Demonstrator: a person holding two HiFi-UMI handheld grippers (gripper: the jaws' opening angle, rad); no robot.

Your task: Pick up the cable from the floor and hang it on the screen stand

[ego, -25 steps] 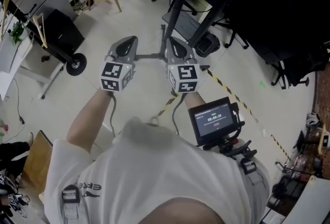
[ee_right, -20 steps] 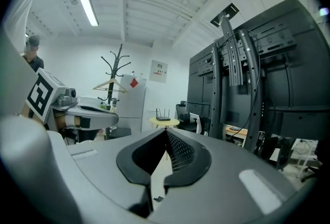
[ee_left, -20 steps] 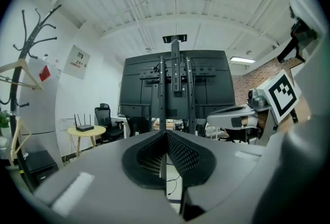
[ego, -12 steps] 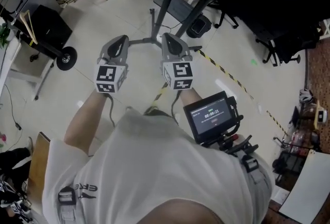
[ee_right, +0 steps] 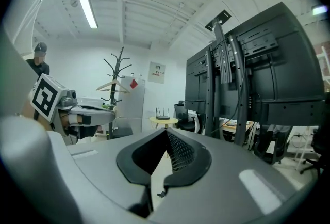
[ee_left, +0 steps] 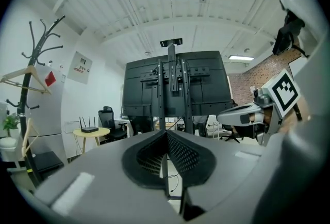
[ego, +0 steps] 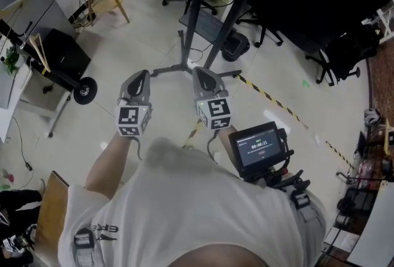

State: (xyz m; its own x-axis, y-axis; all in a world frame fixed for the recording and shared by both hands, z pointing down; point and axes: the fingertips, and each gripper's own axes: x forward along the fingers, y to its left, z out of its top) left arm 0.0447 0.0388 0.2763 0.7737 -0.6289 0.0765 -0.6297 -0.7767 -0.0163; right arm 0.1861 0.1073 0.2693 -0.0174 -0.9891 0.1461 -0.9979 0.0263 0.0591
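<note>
Head view shows both claws empty, cable down by the stand

The left gripper (ego: pixel 140 75) and right gripper (ego: pixel 201 71) are held side by side at waist height, pointing at the screen stand (ego: pixel 194 23). Each has its jaws pressed together with nothing between them. The gripper views confirm it: the ribbed pads meet along a line with no gap.

The cable (ee_left: pixel 175 180) shows only in the left gripper view, through the notch below the closed pads. It is a thin dark line that loops on the floor just beside the foot of the stand's pole. I cannot pick it out with any certainty from the head view.

By its look it should be light and limp. It would likely sag to either side of a grip, and smooth sheathing could slide through a loose pinch. A firm pinch across the thin section, somewhere along the raised curve of the loop and not where it lies flat on the tile, seems the best hold. A second grip further along would stop the tail from dragging.

The visible stretch curves up and away, roughly along the pole. Where its ends lie, and so its full run, cannot be told.
</note>
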